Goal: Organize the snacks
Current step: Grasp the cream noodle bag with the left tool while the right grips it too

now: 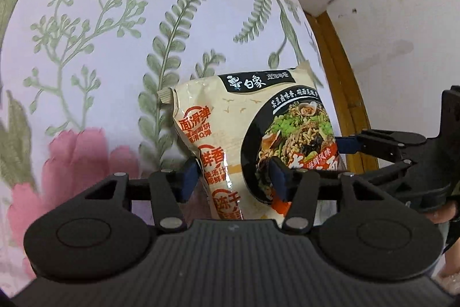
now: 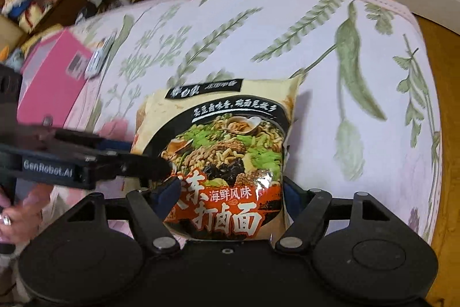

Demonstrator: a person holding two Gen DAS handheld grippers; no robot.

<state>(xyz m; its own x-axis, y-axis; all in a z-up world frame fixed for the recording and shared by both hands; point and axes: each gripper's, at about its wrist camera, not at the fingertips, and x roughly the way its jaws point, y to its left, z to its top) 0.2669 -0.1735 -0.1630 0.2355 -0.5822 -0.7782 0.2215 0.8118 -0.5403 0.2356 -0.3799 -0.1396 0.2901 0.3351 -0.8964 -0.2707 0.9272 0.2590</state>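
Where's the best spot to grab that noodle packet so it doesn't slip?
Grip the noodle packet across its near end, coming from above and the near side, as the right gripper straddles it now. It lies flat on the flowered cloth, and its puffy middle would likely squash and slip. The left gripper pinches a narrower fold at the side.

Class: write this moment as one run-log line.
left gripper: shut on noodle packet | right gripper: astride packet's lower end, grip unclear | packet: on floral bedspread | pink box: far left
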